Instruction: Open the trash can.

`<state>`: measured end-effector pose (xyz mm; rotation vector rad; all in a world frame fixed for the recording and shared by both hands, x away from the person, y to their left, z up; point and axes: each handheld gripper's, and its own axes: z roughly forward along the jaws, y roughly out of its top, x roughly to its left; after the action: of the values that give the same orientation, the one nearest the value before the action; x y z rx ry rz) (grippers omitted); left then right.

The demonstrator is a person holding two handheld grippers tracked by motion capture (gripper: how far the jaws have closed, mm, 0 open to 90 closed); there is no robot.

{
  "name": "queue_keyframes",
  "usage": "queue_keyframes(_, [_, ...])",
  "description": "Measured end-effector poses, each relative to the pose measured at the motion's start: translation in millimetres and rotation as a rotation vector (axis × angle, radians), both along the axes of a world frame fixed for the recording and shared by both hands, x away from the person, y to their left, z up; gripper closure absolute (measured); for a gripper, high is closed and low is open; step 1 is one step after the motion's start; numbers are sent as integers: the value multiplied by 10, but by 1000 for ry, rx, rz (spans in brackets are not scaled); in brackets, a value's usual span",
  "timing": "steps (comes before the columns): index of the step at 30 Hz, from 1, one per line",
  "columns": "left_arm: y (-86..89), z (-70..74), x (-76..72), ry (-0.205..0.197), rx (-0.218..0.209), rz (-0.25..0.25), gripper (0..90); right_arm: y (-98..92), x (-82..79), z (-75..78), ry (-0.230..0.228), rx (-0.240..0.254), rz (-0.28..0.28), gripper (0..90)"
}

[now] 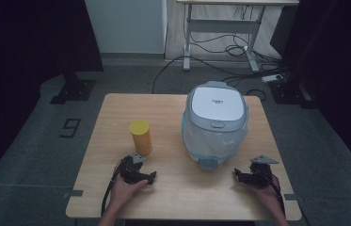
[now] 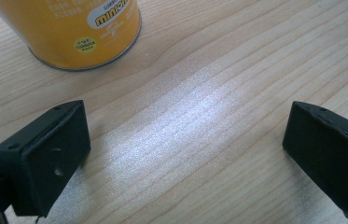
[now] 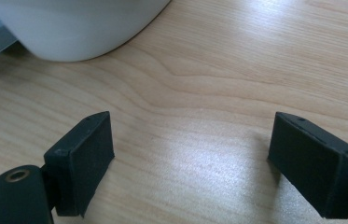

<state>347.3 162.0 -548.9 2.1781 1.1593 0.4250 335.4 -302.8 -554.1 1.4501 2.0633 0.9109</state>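
While both tongs rest released and empty on the bench (image 1: 173, 193), the left tongs (image 1: 150, 177) lie just beside the upright yellow can (image 1: 141, 136). It likely handles light, rigid and slick; grip mid-wall. The right tongs (image 1: 237, 176) lie near the rice cooker (image 1: 215, 117).

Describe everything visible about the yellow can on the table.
The yellow cylindrical can stands upright on the light wooden table, left of the white rice cooker and apart from it. Its flat top is plain yellow. The left gripper view shows a silvery bottom rim, pale printing and a white oval label with yellow lettering. Nothing touches it but the table. The open left gripper lies close in front of it, jaws empty.
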Motion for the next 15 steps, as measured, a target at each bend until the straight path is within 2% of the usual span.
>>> queue_keyframes(9, [-8,0,39,1,1,-11,5,24,5,1,-7,-10,2,137])
queue_keyframes(11, [-12,0,50,1,0,-10,5,48,-21,5,-23,-24,-4,159])
queue_keyframes(15, [-12,0,48,0,0,-9,8,49,-36,11,-19,-16,2,188])
